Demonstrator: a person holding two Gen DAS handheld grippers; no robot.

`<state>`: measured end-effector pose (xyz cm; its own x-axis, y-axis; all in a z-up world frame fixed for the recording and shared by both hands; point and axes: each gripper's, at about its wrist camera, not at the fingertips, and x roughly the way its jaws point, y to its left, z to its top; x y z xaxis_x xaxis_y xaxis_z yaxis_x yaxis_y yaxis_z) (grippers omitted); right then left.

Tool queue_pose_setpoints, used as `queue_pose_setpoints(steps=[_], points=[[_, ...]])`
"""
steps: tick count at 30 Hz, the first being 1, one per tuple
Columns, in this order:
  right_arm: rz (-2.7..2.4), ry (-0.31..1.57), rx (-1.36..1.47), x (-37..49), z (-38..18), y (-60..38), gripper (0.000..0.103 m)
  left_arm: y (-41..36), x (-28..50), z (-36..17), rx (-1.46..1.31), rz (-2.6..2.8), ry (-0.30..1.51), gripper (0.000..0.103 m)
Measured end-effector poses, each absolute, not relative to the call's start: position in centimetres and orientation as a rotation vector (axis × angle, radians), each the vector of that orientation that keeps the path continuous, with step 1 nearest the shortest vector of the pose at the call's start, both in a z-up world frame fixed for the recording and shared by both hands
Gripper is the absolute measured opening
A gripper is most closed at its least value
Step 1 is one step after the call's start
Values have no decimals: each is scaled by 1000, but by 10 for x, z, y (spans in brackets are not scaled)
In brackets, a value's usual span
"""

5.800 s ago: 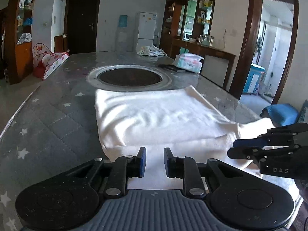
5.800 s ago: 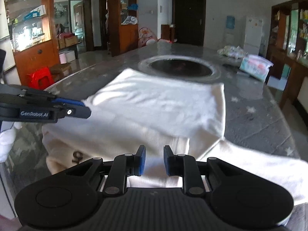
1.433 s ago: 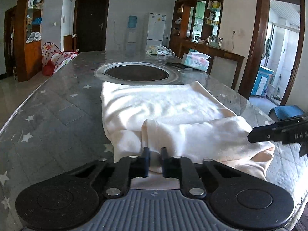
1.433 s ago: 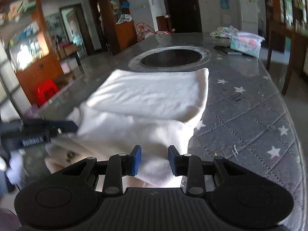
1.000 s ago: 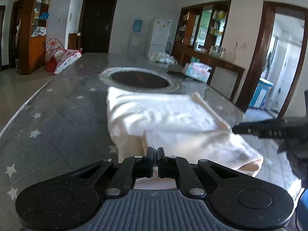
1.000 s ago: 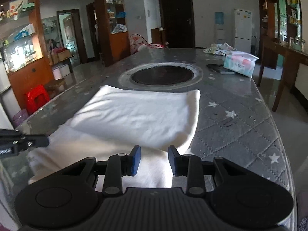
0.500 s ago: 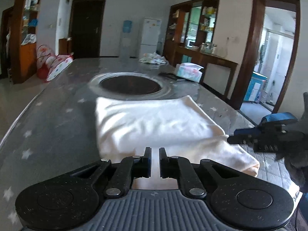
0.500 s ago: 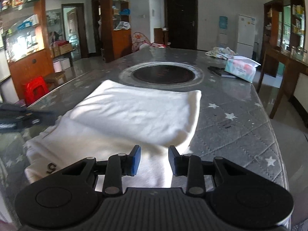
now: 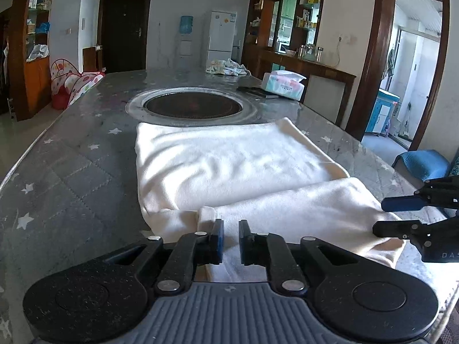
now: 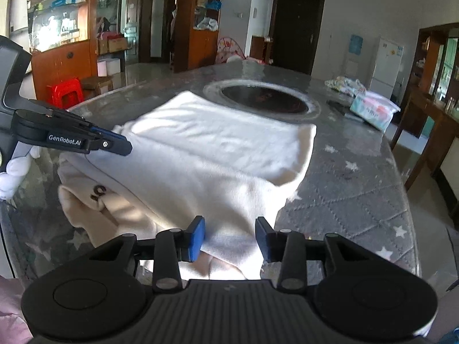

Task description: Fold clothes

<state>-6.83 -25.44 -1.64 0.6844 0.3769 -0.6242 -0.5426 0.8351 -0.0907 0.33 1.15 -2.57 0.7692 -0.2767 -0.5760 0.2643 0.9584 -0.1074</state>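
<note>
A cream-white garment (image 9: pixel 229 163) lies partly folded on the grey star-patterned tabletop (image 9: pixel 71 177), just in front of the round recessed opening (image 9: pixel 192 104), its near band doubled over toward the tabletop's edge. The left tongs (image 9: pixel 231 238) have just been opening and stand slightly apart over the fold, gripping nothing. The right tongs (image 10: pixel 229 238) have also been opening, their blue pads (image 10: pixel 198 238) wider apart above the cloth's near corner without pressing it.

Daylight enters from the right doorway (image 9: pixel 413 57), bright on the white cloth (image 9: pixel 229 160) w/ soft fold shadows. Table (image 9: pixel 71 172) has glare. Fisheye bends edges; right wrist view slightly blurred.
</note>
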Motion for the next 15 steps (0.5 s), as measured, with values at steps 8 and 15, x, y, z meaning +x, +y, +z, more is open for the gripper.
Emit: queue_pose_setpoints(steps=[8, 15], points=[[540, 636, -298, -68, -24, -248, 41, 11, -14, -28, 36, -332, 622, 27], [558, 621, -340, -77, -23, -245, 47, 10, -31, -33, 134, -354, 604, 42]])
